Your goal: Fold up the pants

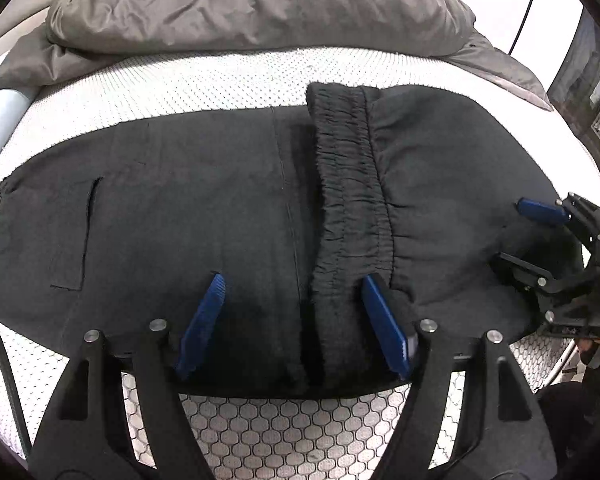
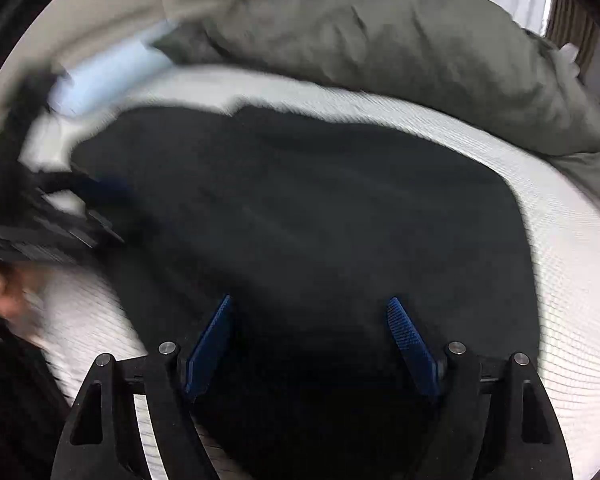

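Black pants [image 1: 204, 208] lie folded across a bare white mattress [image 1: 220, 80], the length running left to right, with the elastic waistband [image 1: 348, 184] doubled over onto the cloth right of the middle as a ribbed strip from far to near. A pocket seam shows at the left end. The left claw [image 1: 292, 320] hovers over the near edge of the pants with its blue pads spread; one pad [image 1: 204, 320] stands over flat cloth left of the waistband and the other at the waistband's near end, with nothing pinched between them. The right claw [image 2: 312, 344] also stands spread above the dark cloth at the right part of the pants, gripping nothing; its own view is smeared by blur. From the left wrist view the same claw shows at the right end of the pants. A crumpled grey duvet [image 1: 260, 4] is heaped along the far side of the bed, and a pale blue roll [image 2: 112, 72] lies at the far left.
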Tool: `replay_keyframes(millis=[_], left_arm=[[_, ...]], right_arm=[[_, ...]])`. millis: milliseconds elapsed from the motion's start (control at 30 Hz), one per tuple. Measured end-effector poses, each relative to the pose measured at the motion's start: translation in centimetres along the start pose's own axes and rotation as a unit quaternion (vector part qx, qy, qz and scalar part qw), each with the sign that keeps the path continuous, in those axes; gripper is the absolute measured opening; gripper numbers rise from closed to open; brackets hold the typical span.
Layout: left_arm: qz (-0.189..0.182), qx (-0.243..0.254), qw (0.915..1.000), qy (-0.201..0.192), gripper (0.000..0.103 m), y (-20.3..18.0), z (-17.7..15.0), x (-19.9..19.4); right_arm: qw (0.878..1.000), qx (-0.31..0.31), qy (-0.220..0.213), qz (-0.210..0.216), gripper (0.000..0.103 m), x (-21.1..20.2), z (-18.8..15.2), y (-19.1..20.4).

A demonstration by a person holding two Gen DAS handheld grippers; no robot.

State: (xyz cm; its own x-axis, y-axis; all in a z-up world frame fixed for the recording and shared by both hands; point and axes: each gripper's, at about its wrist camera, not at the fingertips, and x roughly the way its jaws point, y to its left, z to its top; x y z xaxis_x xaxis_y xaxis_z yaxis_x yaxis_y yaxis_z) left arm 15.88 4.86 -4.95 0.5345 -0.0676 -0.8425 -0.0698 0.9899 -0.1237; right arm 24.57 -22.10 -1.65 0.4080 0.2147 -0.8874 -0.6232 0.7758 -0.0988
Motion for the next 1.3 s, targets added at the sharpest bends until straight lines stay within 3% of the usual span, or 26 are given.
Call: replay_keyframes(millis=[233, 400, 433, 500, 533, 633, 800, 900, 1200, 1233, 1300], left_arm=[[-0.018, 0.006, 0.9979, -0.062, 0.069, -1.4, -0.7, -4.4], [-0.062, 0.039, 0.9933, -0.09, 0.069, -5.1, -2.9, -6.1], [-0.065, 0.06, 0.9922, -0.088, 0.069, -6.2, -3.3, -6.0], [-0.063, 0.096, 0.9899, -0.083, 0.063, -7.9, -4.0, -5.6], [-0.059, 0.112, 0.9889, -0.078, 0.061, -8.7, -4.3, -5.3], [-0.034, 0.135, 0.9884, -0.062, 0.058, -9.7, -4.8, -4.1], [-0.008, 0.126, 0.9904, -0.056, 0.042, -8.7, -4.8, -2.9], [-0.007, 0.133, 0.9898, -0.051, 0.036, -8.5, -5.1, -2.7], [-0.023, 0.116, 0.9923, -0.036, 0.036, -7.3, -4.9, -2.3], [-0.022, 0.117, 0.9923, -0.035, 0.036, -7.2, -4.8, -2.2], [-0.023, 0.115, 0.9925, -0.033, 0.036, -7.2, -4.8, -2.1]], right_arm=[[0.998, 0.047, -0.013, -0.028, 0.081, -3.8, -4.5, -3.2], [0.991, 0.112, -0.074, -0.024, 0.08, -8.3, -8.1, -1.4], [0.99, 0.106, -0.087, -0.017, 0.079, -9.1, -8.3, -0.4], [0.992, 0.075, -0.101, -0.005, 0.063, -9.6, -7.8, 1.7], [0.993, 0.058, -0.103, 0.001, 0.062, -9.7, -7.5, 2.6], [0.996, 0.035, -0.079, 0.008, 0.055, -8.7, -7.6, 4.2], [0.998, 0.027, -0.06, -0.026, 0.041, -8.0, -7.7, 4.2], [0.998, 0.016, -0.053, -0.037, 0.041, -8.5, -8.0, 3.9], [0.996, -0.041, -0.023, -0.081, 0.041, -7.1, -8.5, 2.8], [0.995, -0.053, -0.023, -0.087, 0.039, -7.1, -8.6, 3.0], [0.993, -0.074, -0.02, -0.095, 0.015, -7.0, -8.9, 3.3]])
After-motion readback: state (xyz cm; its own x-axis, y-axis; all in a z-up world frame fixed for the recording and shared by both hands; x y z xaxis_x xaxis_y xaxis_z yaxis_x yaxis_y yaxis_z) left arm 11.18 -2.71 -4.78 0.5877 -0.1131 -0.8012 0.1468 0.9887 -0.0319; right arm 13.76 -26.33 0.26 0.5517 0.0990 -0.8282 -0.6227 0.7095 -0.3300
